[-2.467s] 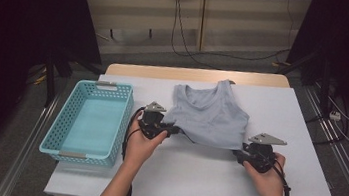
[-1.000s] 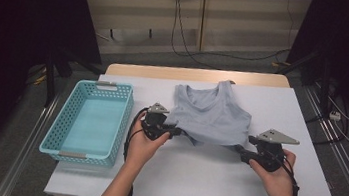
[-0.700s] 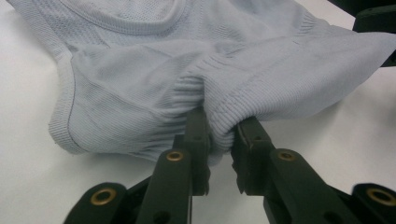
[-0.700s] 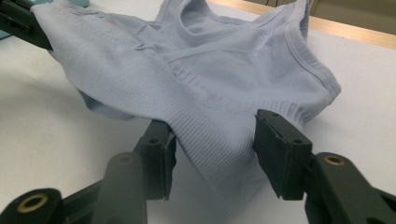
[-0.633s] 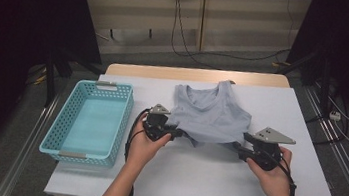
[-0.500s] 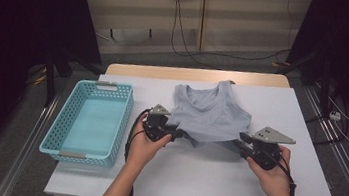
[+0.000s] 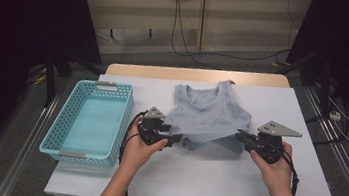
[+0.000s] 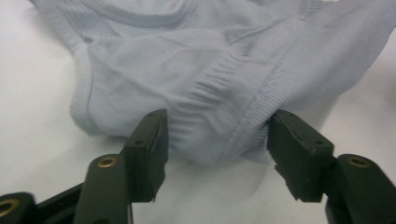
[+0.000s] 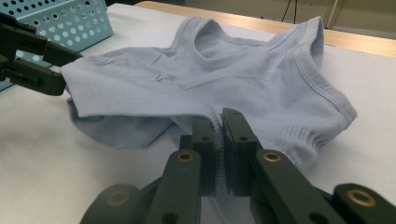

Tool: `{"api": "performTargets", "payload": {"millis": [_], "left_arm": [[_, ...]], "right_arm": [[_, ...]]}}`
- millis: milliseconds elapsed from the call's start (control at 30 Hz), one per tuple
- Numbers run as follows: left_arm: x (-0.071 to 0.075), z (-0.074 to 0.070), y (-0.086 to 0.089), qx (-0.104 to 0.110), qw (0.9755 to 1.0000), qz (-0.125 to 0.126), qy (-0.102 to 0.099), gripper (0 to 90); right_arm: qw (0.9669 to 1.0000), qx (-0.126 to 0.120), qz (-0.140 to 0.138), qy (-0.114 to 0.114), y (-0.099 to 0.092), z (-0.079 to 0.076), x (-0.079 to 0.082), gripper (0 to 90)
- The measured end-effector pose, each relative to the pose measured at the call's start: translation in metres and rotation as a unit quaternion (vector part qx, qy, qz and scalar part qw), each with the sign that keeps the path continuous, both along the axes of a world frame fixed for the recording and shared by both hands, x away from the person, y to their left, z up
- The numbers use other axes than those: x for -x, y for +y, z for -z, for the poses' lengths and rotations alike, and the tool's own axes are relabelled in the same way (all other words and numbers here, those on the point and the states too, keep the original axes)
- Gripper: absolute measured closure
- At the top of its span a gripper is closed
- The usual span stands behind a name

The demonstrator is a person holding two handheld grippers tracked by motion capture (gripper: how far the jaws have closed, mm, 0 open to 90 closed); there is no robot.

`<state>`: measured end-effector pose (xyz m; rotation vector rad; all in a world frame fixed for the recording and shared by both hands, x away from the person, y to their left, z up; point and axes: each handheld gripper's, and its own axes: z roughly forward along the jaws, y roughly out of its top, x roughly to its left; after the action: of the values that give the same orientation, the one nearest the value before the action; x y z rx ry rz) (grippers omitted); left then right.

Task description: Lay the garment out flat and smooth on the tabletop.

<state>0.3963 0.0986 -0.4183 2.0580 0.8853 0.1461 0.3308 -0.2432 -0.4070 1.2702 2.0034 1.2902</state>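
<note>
White worktop (image 7: 192, 181), dim room behind. Left to right: blue basket (image 7: 90, 120), empty, at the left edge; left gripper (image 7: 171, 139), jaws just opened and standing apart around the folded hem, pads off the cloth; pale blue top (image 7: 208, 115), mid-worktop, lower part folded up; right gripper (image 7: 242, 135), jaws just closed, pinching the ribbed hem. Handling, judged: light, soft, limp knit that sags and stretches; best held at the thicker ribbed hem or the bound shoulder straps

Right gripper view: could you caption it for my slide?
Right gripper pinches the hem of a pale blue top lying on a white table.
</note>
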Motion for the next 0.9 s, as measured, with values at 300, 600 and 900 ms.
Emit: {"api": "performTargets", "payload": {"millis": [300, 600, 900], "left_arm": [[0.008, 0.003, 0.005, -0.013, 0.9999, -0.003, 0.006, 34.6], [0.013, 0.006, 0.0, -0.018, 0.9997, 0.007, 0.016, 33.0], [0.021, 0.009, -0.006, -0.022, 0.9994, 0.019, 0.019, 42.7]], "right_arm": [[1.0, -0.003, 0.0, 0.004, 0.006, 0.001, -0.007, 85.5], [0.9999, -0.01, 0.01, 0.005, 0.003, 0.001, -0.008, 85.5], [0.9999, -0.008, 0.011, 0.004, 0.004, 0.0, -0.007, 85.4]]}}
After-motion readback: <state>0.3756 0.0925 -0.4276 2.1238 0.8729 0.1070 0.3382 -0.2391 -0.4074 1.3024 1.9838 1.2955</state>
